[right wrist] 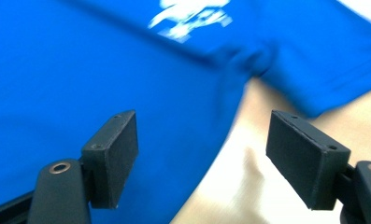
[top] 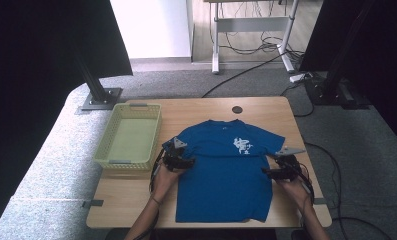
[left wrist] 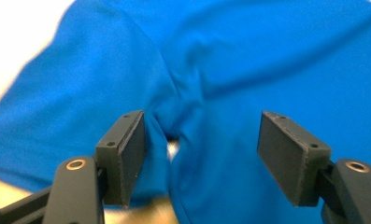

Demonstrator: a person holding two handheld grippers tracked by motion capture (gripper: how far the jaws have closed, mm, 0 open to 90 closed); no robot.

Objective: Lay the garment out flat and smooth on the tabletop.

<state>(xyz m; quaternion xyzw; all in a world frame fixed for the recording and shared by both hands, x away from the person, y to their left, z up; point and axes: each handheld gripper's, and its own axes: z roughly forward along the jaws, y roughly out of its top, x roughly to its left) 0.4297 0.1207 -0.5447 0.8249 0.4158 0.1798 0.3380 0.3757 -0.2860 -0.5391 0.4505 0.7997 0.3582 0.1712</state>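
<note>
Between my spread left gripper (left wrist: 202,154) jaws bunches the blue T-shirt (left wrist: 248,70); my right gripper (right wrist: 202,158), equally open, straddles its edge, and the high view adds the yellow basket (top: 129,136) beyond my left

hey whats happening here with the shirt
A person is working on a blue T-shirt spread flat, print side up, on a wooden table, with a gripper in each hand. The left gripper is open at the shirt's left armpit, and the right gripper is open over its right side edge, just below the sleeve. Neither has hold of the cloth. A pale yellow basket sits empty to the left.
</note>
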